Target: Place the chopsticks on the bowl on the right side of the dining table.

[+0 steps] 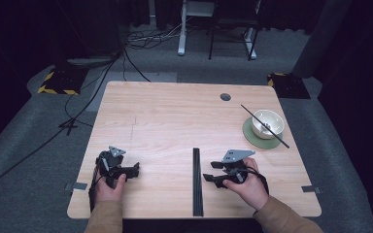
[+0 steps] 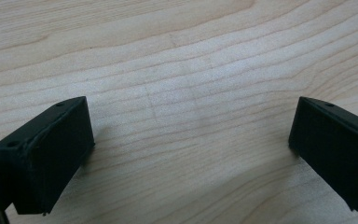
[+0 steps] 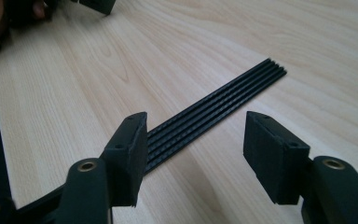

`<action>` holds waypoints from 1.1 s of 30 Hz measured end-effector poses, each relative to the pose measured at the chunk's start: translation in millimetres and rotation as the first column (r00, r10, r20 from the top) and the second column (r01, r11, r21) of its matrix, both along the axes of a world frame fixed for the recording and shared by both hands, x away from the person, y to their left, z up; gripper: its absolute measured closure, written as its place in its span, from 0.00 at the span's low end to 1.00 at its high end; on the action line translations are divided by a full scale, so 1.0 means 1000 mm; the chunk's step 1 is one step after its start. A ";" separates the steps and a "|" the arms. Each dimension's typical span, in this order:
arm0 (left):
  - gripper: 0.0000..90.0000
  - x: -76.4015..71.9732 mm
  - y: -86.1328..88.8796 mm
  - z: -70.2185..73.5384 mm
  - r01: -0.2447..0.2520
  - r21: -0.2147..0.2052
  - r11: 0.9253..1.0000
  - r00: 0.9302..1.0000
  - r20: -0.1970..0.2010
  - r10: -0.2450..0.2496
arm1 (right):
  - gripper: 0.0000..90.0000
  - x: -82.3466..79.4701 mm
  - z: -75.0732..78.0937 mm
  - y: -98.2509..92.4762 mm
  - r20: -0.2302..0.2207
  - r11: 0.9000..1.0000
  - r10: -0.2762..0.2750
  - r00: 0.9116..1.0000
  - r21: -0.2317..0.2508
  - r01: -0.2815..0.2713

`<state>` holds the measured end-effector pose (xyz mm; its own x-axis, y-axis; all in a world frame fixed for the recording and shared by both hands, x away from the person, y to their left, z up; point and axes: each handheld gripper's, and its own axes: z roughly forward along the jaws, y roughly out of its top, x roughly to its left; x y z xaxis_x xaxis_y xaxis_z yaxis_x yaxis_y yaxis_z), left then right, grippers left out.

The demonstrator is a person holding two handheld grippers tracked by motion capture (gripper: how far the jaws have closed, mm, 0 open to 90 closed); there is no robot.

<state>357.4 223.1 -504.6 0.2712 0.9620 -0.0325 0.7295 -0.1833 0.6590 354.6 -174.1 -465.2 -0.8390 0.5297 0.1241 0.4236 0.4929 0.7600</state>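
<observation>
A long black ribbed strip lies on the wooden table, running from the front edge towards the middle. My right gripper rests just right of the strip, held in a hand, open, jaws pointing left at it. In the right gripper view the strip runs diagonally past my open right gripper, nothing between its jaws. My left gripper sits at the front left, held in a hand. In the left gripper view my left gripper is wide open over bare wood.
A white bowl stands on a round green coaster at the right, with a thin black stick laid across it. A dark round hole is near the far edge. Cables and desk legs are on the floor beyond.
</observation>
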 end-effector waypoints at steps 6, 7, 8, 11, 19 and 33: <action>0.00 0.000 0.000 0.000 -0.001 0.002 1.000 1.000 0.001 0.001 | 0.45 -0.007 -0.019 0.007 -0.027 1.000 0.002 1.000 -0.009 -0.002; 0.00 0.000 0.000 0.000 -0.001 0.001 1.000 1.000 0.001 0.001 | 0.45 -0.007 -0.020 0.008 -0.021 1.000 0.009 1.000 -0.012 -0.009; 0.00 0.000 0.000 0.000 0.000 0.000 1.000 1.000 0.000 0.000 | 0.44 -0.009 -0.022 0.010 -0.017 1.000 0.001 1.000 -0.020 -0.001; 0.00 0.000 0.000 0.000 0.000 0.000 1.000 1.000 0.000 0.000 | 0.43 -0.010 -0.025 0.012 -0.014 1.000 0.000 1.000 -0.028 0.000; 0.00 0.000 0.000 0.000 0.000 0.000 1.000 1.000 0.000 0.000 | 0.43 -0.012 -0.030 0.015 -0.015 0.999 -0.004 1.000 -0.041 0.003; 0.00 0.000 0.000 0.000 -0.001 0.003 1.000 1.000 0.002 0.001 | 0.42 -0.014 -0.032 0.017 -0.007 0.998 -0.004 1.000 -0.055 0.004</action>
